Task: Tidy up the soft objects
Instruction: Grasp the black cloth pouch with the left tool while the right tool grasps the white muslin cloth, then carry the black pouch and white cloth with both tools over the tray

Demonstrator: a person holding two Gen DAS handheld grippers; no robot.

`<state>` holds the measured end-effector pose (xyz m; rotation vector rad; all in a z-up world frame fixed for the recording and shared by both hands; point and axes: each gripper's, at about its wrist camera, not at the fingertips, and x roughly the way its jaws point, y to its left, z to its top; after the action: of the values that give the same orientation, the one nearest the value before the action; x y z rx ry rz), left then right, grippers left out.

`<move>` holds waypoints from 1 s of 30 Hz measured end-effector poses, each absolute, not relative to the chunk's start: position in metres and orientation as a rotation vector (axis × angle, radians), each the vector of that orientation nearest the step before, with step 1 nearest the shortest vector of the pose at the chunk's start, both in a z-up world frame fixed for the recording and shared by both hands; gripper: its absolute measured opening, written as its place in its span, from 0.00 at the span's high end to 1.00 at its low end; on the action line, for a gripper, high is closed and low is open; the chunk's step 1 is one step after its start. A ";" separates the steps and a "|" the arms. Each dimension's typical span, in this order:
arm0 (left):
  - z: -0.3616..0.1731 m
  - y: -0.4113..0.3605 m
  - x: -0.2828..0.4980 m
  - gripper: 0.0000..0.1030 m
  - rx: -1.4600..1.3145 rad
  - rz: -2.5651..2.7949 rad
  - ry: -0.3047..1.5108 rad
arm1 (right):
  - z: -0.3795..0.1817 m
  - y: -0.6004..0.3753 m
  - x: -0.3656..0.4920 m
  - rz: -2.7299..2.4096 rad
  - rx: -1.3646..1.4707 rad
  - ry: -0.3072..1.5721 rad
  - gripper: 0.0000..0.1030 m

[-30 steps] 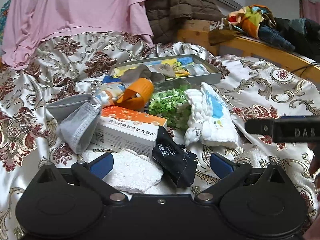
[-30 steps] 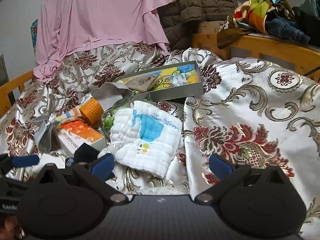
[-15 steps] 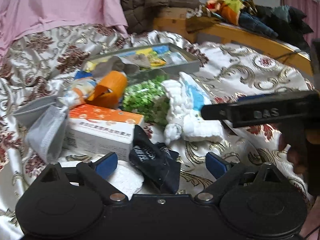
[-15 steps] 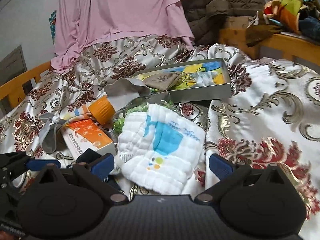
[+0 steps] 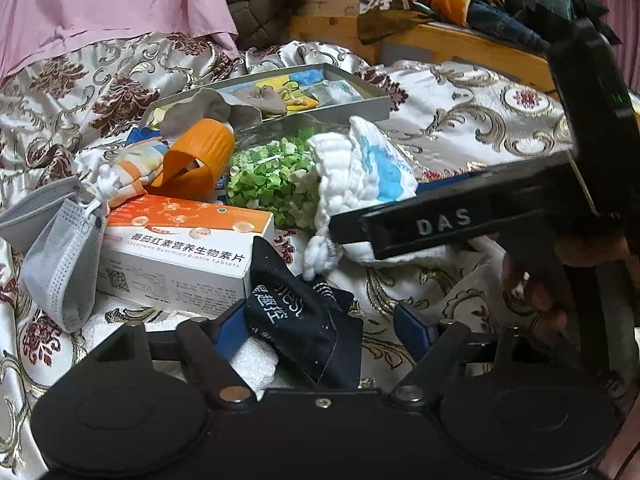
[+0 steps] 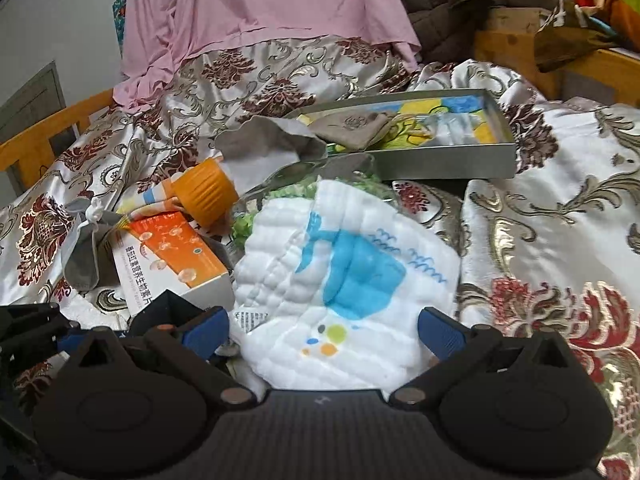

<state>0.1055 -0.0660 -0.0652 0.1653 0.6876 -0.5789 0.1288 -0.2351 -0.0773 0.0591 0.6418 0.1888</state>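
On the patterned bedspread my left gripper straddles a black fabric pouch with white lettering. Its jaws are closing, and the right pad stands apart from the pouch. A white quilted cloth with a blue whale print lies between the pads of my right gripper, which stands wide open. In the left wrist view the right gripper's black body crosses over that white cloth, with a hand beneath it. A grey face mask lies at the left.
A grey tin tray holding small cloths sits behind the pile. An orange-and-white tablet box, an orange cap, a bag of green bits and a grey cloth crowd the middle. A wooden bed rail lies beyond.
The left gripper's jaws have narrowed around the black pouch as it edged forward. The right gripper has slid in over the white whale cloth, which now sits between its pads.
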 end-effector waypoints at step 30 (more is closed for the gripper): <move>-0.057 -0.058 0.105 0.86 0.050 -0.466 0.694 | -0.082 -0.233 0.115 0.155 0.072 0.681 0.78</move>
<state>0.1054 -0.0582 -0.0570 0.0495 0.6941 -0.4658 0.1153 -0.2335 -0.0816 0.0718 0.6806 0.1551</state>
